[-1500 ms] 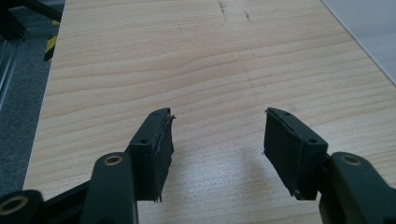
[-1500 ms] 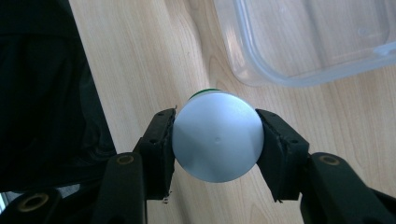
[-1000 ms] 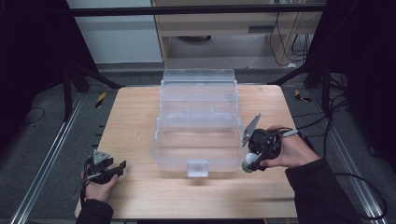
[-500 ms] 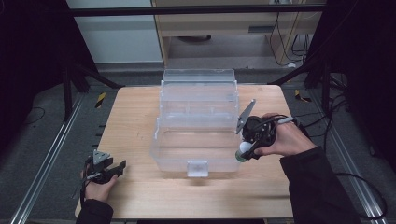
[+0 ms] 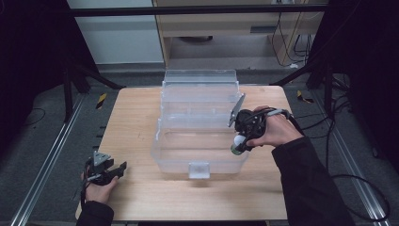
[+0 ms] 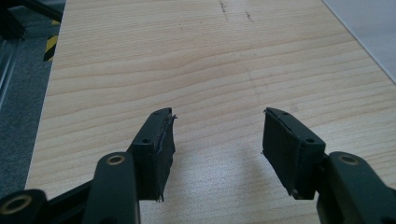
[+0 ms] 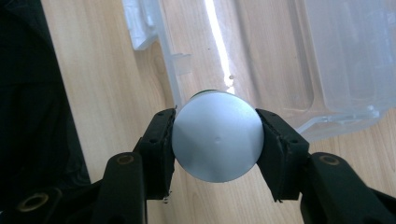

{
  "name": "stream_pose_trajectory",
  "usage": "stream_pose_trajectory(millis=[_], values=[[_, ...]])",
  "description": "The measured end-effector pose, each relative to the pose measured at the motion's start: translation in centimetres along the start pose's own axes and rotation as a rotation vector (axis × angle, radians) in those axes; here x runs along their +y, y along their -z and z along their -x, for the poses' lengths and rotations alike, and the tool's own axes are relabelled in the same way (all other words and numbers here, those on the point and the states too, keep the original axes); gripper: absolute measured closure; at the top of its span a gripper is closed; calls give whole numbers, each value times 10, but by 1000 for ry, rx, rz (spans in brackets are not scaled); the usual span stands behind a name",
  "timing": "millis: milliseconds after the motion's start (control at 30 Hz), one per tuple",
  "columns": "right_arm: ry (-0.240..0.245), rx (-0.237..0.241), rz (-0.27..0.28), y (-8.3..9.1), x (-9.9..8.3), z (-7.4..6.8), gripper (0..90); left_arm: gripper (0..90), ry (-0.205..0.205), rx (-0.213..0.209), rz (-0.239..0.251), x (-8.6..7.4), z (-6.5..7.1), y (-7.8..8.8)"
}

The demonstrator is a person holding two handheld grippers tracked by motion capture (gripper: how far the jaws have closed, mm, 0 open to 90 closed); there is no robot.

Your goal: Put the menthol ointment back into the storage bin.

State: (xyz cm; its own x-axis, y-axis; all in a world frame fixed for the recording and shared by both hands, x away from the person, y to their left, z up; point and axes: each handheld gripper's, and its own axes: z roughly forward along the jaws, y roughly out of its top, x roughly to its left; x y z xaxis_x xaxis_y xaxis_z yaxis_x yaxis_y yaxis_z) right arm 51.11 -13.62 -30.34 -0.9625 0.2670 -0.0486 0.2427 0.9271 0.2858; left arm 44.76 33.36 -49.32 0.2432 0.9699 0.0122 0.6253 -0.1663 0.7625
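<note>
One clear box [image 5: 200,136] mid-table [image 5: 131,122], right gripper [image 5: 241,143] clamping one round can [image 7: 215,135] over its right rim, left gripper [image 5: 113,172] open, empty, near front-left corner

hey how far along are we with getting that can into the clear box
Done: the right gripper has the can clamped between its fingers and is carrying it over the near right edge of the clear box. Left: lowering it in and letting go. The left gripper waits open near the table's corner.
</note>
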Motion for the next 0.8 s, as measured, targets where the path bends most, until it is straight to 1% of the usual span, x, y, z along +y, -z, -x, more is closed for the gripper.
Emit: stream_pose_trajectory(millis=[133,200,267,300,333,467,567,667,733,800], values=[[0,-6,-3,-6,2,4,506,430,0,0,-1,0,0,0],[2,-13,-6,-13,2,9,506,430,0,0,-2,0,-1,0],[-5,-16,-7,-15,2,10,506,430,0,1,0,0,-1,0],[11,-31,-12,-20,2,12,506,430,1,1,0,0,-1,0],[10,-30,-19,-22,3,13,506,430,1,1,0,0,-1,0],[10,-20,-17,-31,2,17,506,430,0,0,0,0,0,0],[-1,-11,-30,-39,0,19,505,430,0,0,-1,0,-1,0],[0,-6,-38,-48,-3,21,506,430,0,-2,-1,0,-1,0],[-7,8,-42,-53,-5,22,505,430,0,-2,-2,0,-1,0],[-2,11,-45,-58,-6,23,505,431,-1,-2,-2,0,-1,0]])
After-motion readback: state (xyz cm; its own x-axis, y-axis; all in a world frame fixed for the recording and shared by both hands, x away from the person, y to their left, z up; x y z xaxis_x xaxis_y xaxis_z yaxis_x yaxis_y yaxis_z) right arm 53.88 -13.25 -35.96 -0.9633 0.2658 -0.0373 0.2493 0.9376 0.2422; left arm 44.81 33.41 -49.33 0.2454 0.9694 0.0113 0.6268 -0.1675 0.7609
